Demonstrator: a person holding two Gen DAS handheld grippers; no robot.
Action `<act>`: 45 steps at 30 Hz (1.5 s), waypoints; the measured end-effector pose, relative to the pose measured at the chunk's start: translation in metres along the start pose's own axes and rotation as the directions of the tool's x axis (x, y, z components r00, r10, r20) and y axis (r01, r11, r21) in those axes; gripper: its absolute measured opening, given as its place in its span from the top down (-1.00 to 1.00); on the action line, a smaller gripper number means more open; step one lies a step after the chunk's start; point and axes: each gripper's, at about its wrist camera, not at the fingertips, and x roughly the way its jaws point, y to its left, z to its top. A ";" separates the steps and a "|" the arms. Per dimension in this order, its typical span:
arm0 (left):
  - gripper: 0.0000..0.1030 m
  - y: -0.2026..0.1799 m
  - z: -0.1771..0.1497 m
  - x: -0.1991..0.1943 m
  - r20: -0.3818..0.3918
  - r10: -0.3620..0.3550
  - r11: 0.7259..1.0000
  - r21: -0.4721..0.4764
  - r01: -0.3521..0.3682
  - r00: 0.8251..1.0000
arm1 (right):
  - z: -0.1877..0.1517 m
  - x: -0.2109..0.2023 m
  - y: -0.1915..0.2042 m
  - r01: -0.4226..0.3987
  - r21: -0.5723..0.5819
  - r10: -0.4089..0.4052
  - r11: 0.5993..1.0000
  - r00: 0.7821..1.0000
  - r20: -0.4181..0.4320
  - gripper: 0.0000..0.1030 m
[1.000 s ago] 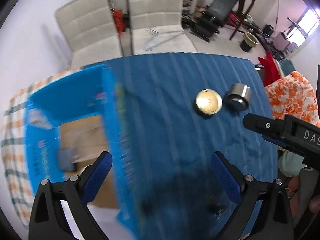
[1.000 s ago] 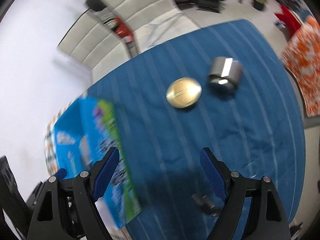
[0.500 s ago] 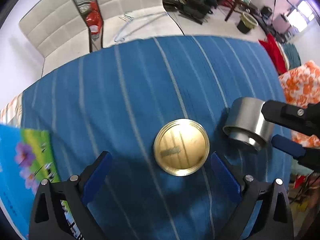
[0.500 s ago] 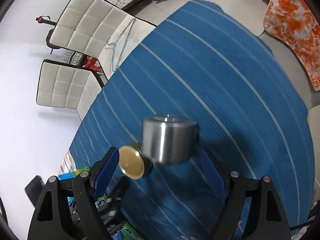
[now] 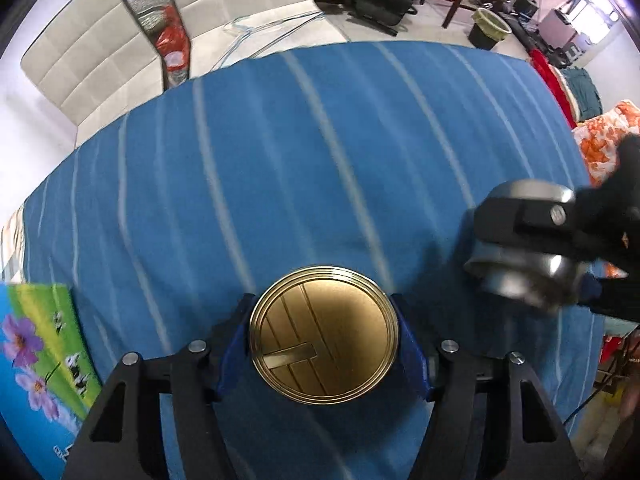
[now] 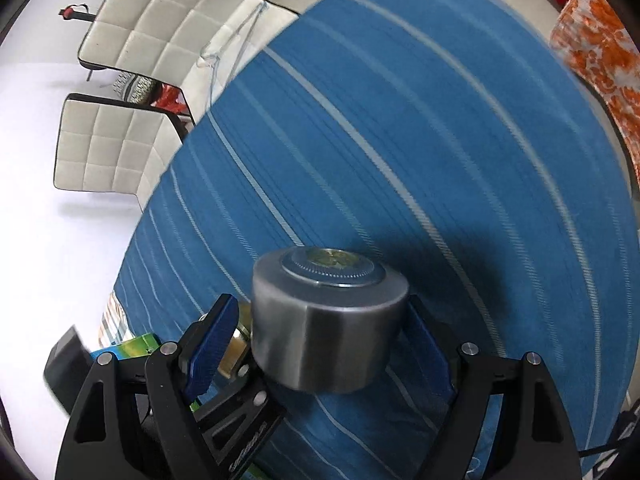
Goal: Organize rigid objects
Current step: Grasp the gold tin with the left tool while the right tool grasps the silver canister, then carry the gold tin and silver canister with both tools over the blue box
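Observation:
A round gold tin (image 5: 324, 334) stands on the blue striped tablecloth (image 5: 320, 140). My left gripper (image 5: 323, 346) has its blue pads against both sides of the tin. A silver metal cylinder (image 6: 326, 316) sits between the pads of my right gripper (image 6: 320, 340); the right pad touches it and a small gap shows at the left pad (image 6: 212, 338). In the left wrist view the cylinder (image 5: 524, 276) is at the right, tilted, with the right gripper's finger across it. The gold tin's edge (image 6: 234, 350) shows behind the left pad.
A blue and green flowered box (image 5: 36, 344) lies at the table's left end. Two white padded chairs (image 5: 168, 36) stand behind the table. An orange patterned cloth (image 6: 600, 52) hangs off the right. Clutter fills the floor at the back.
Both grippers moved in from over the box. The left closed around the gold tin. The right closed in on the silver cylinder, which now looks tilted.

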 end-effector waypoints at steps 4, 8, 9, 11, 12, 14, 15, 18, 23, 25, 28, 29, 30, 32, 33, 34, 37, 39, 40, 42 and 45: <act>-0.22 0.010 -0.005 0.000 -0.007 -0.009 1.000 -0.022 0.009 1.000 | -0.001 0.013 0.006 0.032 -0.014 -0.032 0.999 0.999 0.001 -0.57; -0.28 0.004 0.001 0.001 0.006 0.028 1.000 -0.001 -0.028 1.000 | -0.005 0.016 0.018 0.095 -0.091 -0.093 0.991 0.995 0.026 -0.46; -0.28 0.003 0.001 0.002 0.007 0.029 1.000 -0.007 -0.029 1.000 | -0.007 0.017 0.020 0.100 -0.099 -0.098 0.990 0.995 0.027 -0.46; -0.27 0.002 0.001 0.002 -0.001 0.030 1.000 -0.006 -0.030 1.000 | -0.011 0.018 0.022 0.107 -0.108 -0.105 0.988 0.994 0.024 -0.46; -0.24 0.002 0.001 0.002 -0.001 0.024 1.000 -0.007 -0.024 1.000 | -0.014 0.019 0.023 0.111 -0.114 -0.109 0.987 0.994 0.022 -0.45; -0.21 0.002 0.001 0.000 0.008 0.021 1.000 -0.008 -0.021 1.000 | -0.019 0.021 0.025 0.121 -0.130 -0.119 0.984 0.993 0.020 -0.45; -0.21 0.003 -0.001 -0.001 0.015 0.020 1.000 -0.012 -0.020 1.000 | -0.018 0.023 0.029 0.124 -0.136 -0.122 0.983 0.992 0.019 -0.45; -0.20 0.006 -0.009 -0.004 0.022 0.018 0.999 -0.031 -0.017 1.000 | -0.023 0.026 0.035 0.143 -0.164 -0.140 0.976 0.990 0.029 -0.45; -0.20 0.010 -0.023 -0.013 0.040 0.016 0.999 -0.044 -0.014 0.999 | -0.030 0.026 0.039 0.151 -0.179 -0.147 0.972 0.989 0.034 -0.44; -0.20 0.011 -0.031 -0.017 0.048 0.019 0.999 -0.044 -0.017 0.999 | -0.031 0.027 0.042 0.159 -0.184 -0.154 0.970 0.987 0.040 -0.44; -0.20 0.017 -0.038 -0.023 0.057 0.016 0.999 -0.051 -0.013 0.998 | -0.042 0.017 0.034 0.169 -0.198 -0.162 0.966 0.986 0.050 -0.44; -0.20 0.017 -0.040 -0.025 0.059 0.016 0.999 -0.053 -0.013 0.998 | -0.045 0.015 0.033 0.167 -0.200 -0.160 0.965 0.986 0.052 -0.44; -0.20 0.017 -0.040 -0.027 0.058 0.015 0.999 -0.052 -0.012 0.998 | -0.049 0.014 0.033 0.164 -0.201 -0.156 0.966 0.986 0.054 -0.44; -0.20 0.020 -0.045 -0.032 0.065 0.010 0.998 -0.054 -0.007 0.998 | -0.054 0.015 0.035 0.163 -0.201 -0.155 0.966 0.986 0.054 -0.44; -0.20 0.020 -0.047 -0.035 0.068 0.010 0.999 -0.052 -0.006 0.998 | -0.058 0.012 0.031 0.160 -0.202 -0.152 0.966 0.987 0.056 -0.44; -0.20 0.020 -0.050 -0.040 0.074 0.010 0.999 -0.051 -0.006 0.997 | -0.064 0.008 0.028 0.155 -0.202 -0.146 0.967 0.988 0.057 -0.44; -0.20 0.020 -0.056 -0.050 0.083 0.002 0.999 -0.047 0.002 0.997 | -0.073 0.000 0.027 0.137 -0.207 -0.128 0.969 0.990 0.057 -0.44; -0.20 0.021 -0.060 -0.057 0.095 0.000 0.999 -0.047 0.005 0.995 | -0.080 -0.006 0.028 0.124 -0.212 -0.114 0.969 0.992 0.062 -0.44; -0.20 0.022 -0.062 -0.061 0.100 -0.003 0.999 -0.049 0.008 0.995 | -0.084 -0.010 0.030 0.118 -0.218 -0.106 0.969 0.992 0.065 -0.44; -0.20 0.026 -0.067 -0.069 0.110 -0.008 0.998 -0.055 0.014 0.994 | -0.091 -0.017 0.034 0.108 -0.227 -0.095 0.968 0.993 0.069 -0.44; -0.20 0.028 -0.073 -0.080 0.128 -0.015 0.998 -0.058 0.023 0.992 | -0.102 -0.026 0.040 0.088 -0.239 -0.072 0.967 0.995 0.074 -0.44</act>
